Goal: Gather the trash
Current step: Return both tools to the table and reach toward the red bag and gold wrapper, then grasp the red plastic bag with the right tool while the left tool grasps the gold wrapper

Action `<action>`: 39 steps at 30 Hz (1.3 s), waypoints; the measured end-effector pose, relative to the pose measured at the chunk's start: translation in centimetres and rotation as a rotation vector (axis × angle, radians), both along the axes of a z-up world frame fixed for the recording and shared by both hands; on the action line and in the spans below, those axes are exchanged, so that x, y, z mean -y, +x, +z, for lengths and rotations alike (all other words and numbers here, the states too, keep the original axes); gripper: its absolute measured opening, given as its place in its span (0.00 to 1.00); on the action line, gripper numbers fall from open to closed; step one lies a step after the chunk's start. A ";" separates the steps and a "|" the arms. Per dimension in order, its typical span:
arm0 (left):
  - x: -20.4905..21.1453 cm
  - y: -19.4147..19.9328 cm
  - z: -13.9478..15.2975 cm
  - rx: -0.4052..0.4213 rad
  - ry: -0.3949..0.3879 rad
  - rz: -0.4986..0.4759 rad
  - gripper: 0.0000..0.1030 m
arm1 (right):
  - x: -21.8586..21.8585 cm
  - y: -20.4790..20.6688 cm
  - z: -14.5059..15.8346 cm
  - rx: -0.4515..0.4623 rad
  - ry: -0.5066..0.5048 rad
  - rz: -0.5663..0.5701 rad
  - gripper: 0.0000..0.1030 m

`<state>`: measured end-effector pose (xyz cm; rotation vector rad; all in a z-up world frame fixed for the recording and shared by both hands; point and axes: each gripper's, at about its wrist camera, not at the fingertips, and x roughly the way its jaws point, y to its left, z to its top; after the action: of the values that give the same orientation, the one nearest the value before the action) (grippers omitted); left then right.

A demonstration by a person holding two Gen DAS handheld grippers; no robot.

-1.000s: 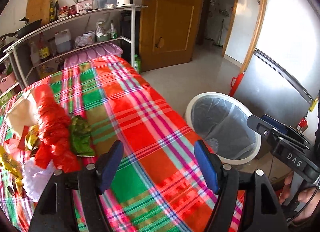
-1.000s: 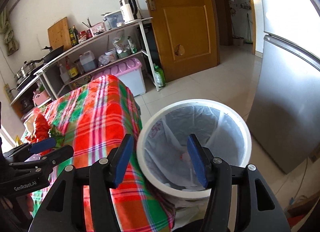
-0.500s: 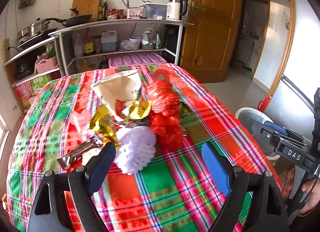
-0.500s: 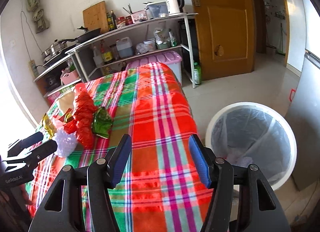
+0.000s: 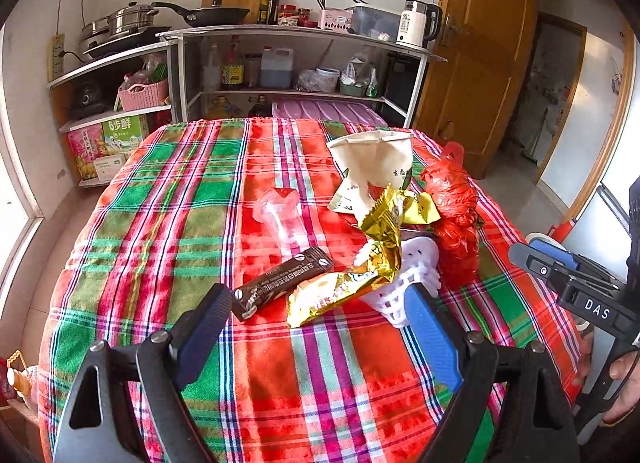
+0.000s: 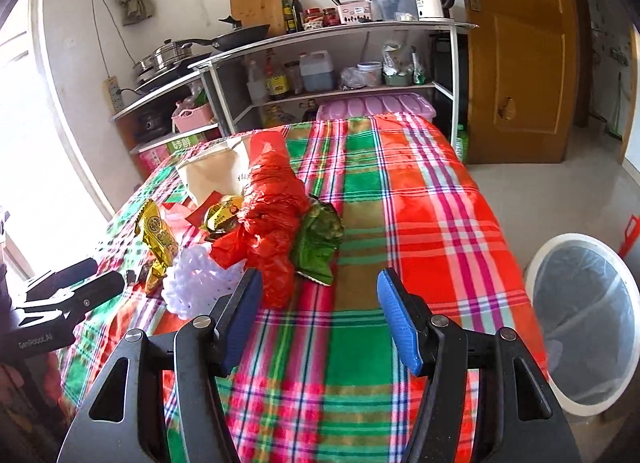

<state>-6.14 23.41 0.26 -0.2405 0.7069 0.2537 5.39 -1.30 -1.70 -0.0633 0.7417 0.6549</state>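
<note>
Step in hand, as judged: approach to the next pick, with both claws empty and turned toward the litter heap on the bench (image 5: pixel 168 191), which is covered in a red and green checked cloth. Left claw (image 5: pixel 316 323): spread wide, nothing between the jaws; its jaws have just been opening. It hangs just short of the near edge of the heap. Right claw (image 6: pixel 316 315): spread, nothing between the jaws, aimed at bare cloth just right of the heap. Litter, all on the bench and none yet gripped: brown bar wrapper (image 5: pixel 280 283), nearest the left claw; gold wrapper (image 5: pixel 360 263) beside it on the right; white foam net (image 6: pixel 200 283); red plastic bag (image 6: pixel 272 215), crumpled, in the middle of the heap; green wrapper (image 6: pixel 320 239) at the heap's right edge, closest to the right claw; clear plastic cup (image 5: pixel 280 215), lying on its side left of the heap; cream paper bag (image 5: pixel 376 167) at the far end. Next move, as judged: lower a claw over a single item, close on it, and carry it right to the bin; the thin wrappers lie flat and call for a low, shallow pinch. Containers: white bin (image 6: pixel 536 263) on the floor right of the bench, fitted with a clear liner (image 6: pixel 584 303); contents cannot be made out. Cup: appears empty.
</note>
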 end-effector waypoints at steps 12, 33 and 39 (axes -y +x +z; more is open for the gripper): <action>-0.6 2.9 -1.2 -0.032 -0.022 -0.112 0.87 | -4.5 3.0 -0.6 -0.034 -0.021 0.055 0.59; 0.0 5.7 -1.0 -0.005 -0.064 -0.116 0.61 | -6.3 4.0 -0.6 -0.042 -0.017 0.097 0.48; 0.1 5.8 -1.1 -0.003 -0.080 -0.133 0.40 | -6.0 3.8 -0.6 -0.038 -0.010 0.096 0.45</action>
<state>-0.29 23.27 -0.80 -0.2686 0.7340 0.0993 9.20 4.73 -2.31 -0.0961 0.7817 0.7455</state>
